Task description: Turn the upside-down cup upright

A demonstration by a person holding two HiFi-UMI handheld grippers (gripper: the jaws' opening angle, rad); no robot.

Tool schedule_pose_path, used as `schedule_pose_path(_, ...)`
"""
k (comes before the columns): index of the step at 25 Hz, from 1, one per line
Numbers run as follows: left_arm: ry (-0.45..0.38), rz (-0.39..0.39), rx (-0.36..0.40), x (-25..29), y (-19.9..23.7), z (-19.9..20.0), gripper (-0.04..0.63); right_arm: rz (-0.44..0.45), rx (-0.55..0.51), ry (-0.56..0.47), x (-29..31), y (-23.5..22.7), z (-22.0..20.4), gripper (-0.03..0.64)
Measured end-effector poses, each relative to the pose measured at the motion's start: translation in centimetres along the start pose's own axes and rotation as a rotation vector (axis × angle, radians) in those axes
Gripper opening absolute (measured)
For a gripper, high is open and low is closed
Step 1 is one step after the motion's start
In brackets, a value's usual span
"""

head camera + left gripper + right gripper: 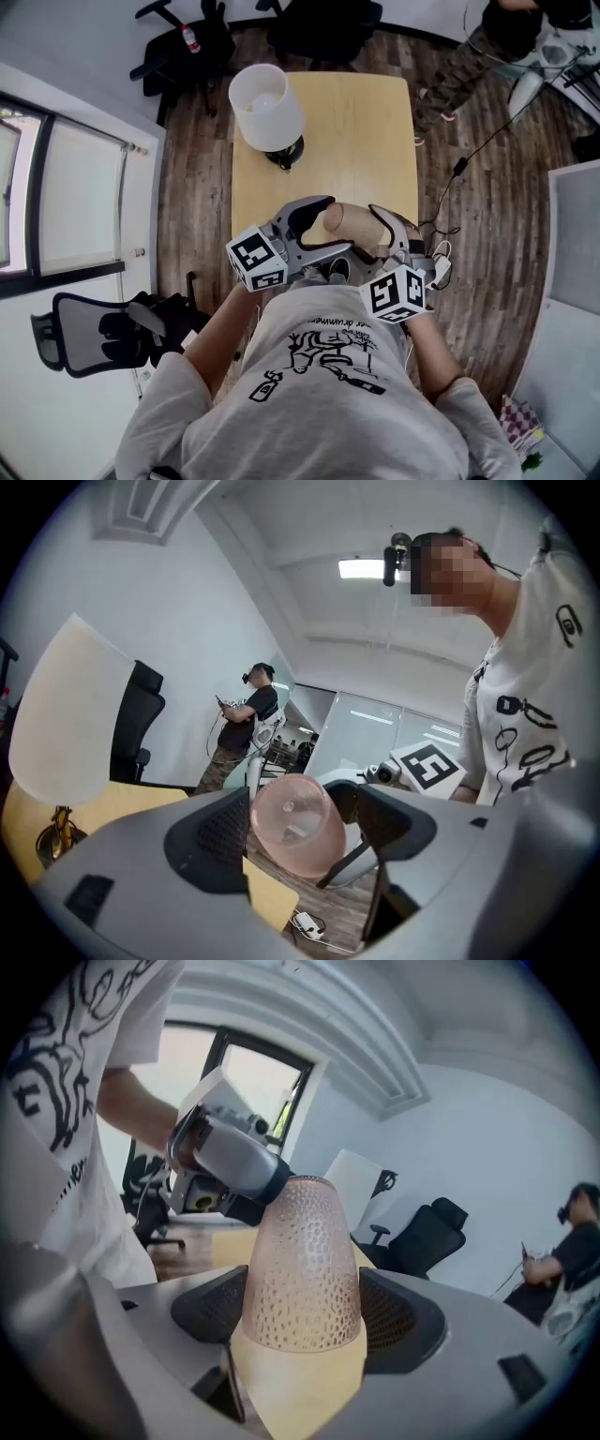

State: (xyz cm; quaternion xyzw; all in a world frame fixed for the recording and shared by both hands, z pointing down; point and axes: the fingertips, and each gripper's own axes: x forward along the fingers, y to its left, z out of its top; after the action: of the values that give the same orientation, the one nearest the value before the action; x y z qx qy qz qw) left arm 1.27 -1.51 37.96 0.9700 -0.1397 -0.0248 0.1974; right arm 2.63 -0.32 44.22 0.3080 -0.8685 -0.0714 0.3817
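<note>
The pink cup (352, 225) lies on its side in the air, over the near end of the table (366, 122). The right gripper (386, 234) pinches its wide end between 2 pads. The left gripper (333, 225) stands spread around the narrow base, with 1 pad touching it. A lamp (267, 108) stands at the table's far end.

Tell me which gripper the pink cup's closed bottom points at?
The left gripper: the cup turns its closed bottom towards it, whereas the right gripper has the dimpled side wall between its fingers.
</note>
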Motion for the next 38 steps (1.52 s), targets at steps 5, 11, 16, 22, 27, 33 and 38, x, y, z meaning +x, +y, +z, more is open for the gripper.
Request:
schedule_pose_path(5, -0.071, -0.006, 0.036, 0.1, -1.1, 2.7, 0.353, 0.034, 0.243, -0.296, -1.3, -0.6, 2.7, 0.362)
schedule_pose_path(11, -0.121, -0.047, 0.040, 1.0, -1.8, 4.6, 0.358, 0.018, 0.391, -0.581, -3.1, -1.8, 4.8, 0.362)
schedule_pose_path(16, -0.082, -0.063, 0.092, 2.0, -2.8, 4.8, 0.357, 0.068, 0.472, -0.694, -4.1, -1.9, 5.0, 0.362)
schedule_pose_path(22, -0.056, -0.060, 0.145, 2.8, -3.8, 4.6, 0.356, 0.110, 0.475, -0.747, -4.4, -1.1, 4.6, 0.362)
schedule_pose_path(27, -0.045, -0.070, 0.174, 3.1, -4.1, 4.3, 0.306, 0.088, 0.477, -0.735, -4.2, -1.2, 4.0, 0.362)
schedule_pose_path(33, -0.009, -0.068, 0.199, 3.5, -4.1, 2.7, 0.302, 0.079, 0.465, -0.684, -3.3, -0.8, 3.0, 0.362)
schedule_pose_path(38, 0.011, -0.058, 0.248, 4.0, -3.0, 0.2, 0.301, 0.095, 0.430, -0.607, -1.1, -0.2, 0.9, 0.362)
